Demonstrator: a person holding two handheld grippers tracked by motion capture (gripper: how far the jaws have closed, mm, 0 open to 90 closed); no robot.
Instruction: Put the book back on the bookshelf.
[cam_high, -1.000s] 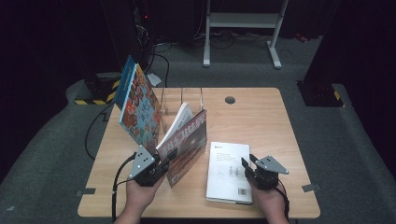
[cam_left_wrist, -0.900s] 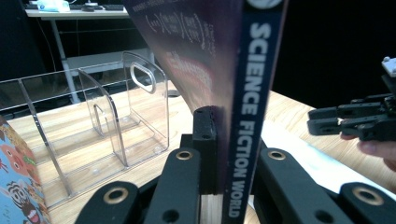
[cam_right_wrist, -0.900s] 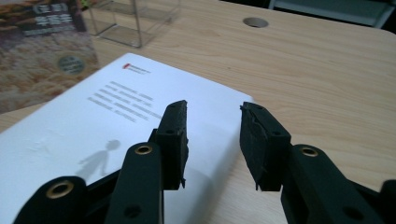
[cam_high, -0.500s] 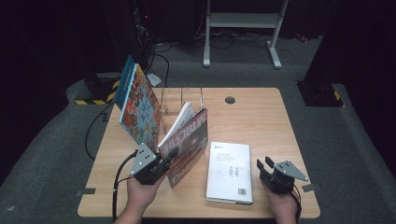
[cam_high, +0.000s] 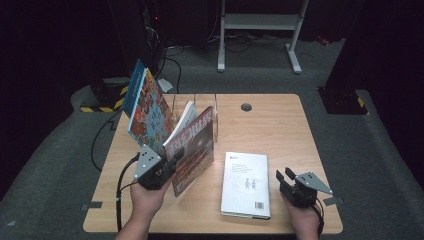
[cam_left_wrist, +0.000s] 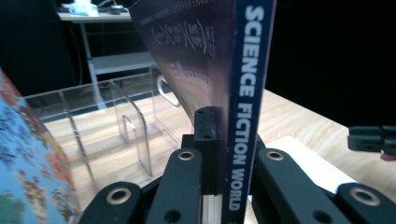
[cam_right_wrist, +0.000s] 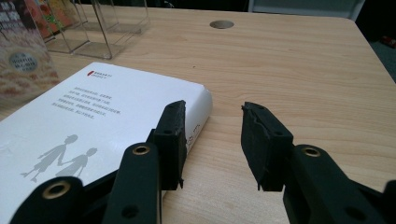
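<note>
It looked like a dark recording lab: a light wooden table (cam_high: 260, 120) stood on grey carpet (cam_high: 60, 170), with black-and-yellow hazard tape (cam_high: 102, 108), trailing black cables (cam_high: 172, 62) and a white metal stand (cam_high: 260, 22) behind.

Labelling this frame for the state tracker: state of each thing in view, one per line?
Dark Science Fiction World magazine: upright, clamped at its spine.
Left gripper: shut on the magazine.
White paperback book: lying flat, closed.
Right gripper: open, beside the book.
Colourful picture book: leaning in the clear acrylic rack.
</note>
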